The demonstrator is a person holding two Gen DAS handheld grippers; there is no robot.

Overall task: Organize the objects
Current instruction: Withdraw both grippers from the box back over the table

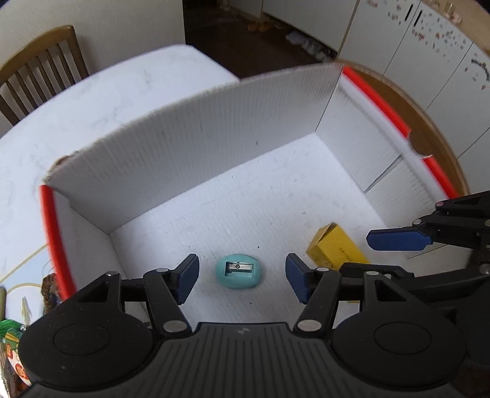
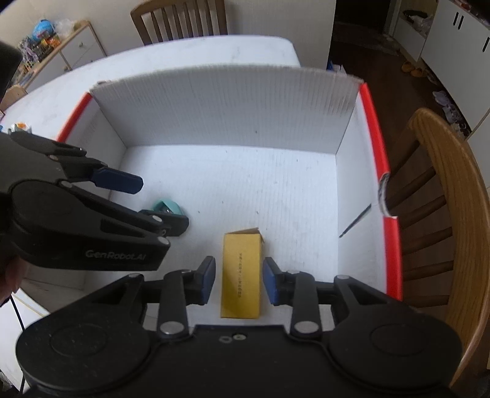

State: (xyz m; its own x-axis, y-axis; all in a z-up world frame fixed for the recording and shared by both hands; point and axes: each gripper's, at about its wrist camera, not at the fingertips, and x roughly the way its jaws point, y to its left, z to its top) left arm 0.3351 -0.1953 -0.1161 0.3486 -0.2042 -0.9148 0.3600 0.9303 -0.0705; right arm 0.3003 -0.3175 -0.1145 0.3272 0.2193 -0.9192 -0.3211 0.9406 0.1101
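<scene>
A white corrugated box with red-edged side walls stands on the table; it also shows in the right wrist view. On its floor lie a teal egg-shaped pencil sharpener and a small yellow carton. My left gripper is open inside the box, its blue pads either side of the sharpener without touching it. My right gripper is open, its pads flanking the yellow carton with small gaps. The sharpener is partly hidden behind the left gripper in the right wrist view.
The box sits on a white table. Wooden chairs stand at the far side and at the right. Colourful packets lie outside the box's left wall. White cabinets line the far room.
</scene>
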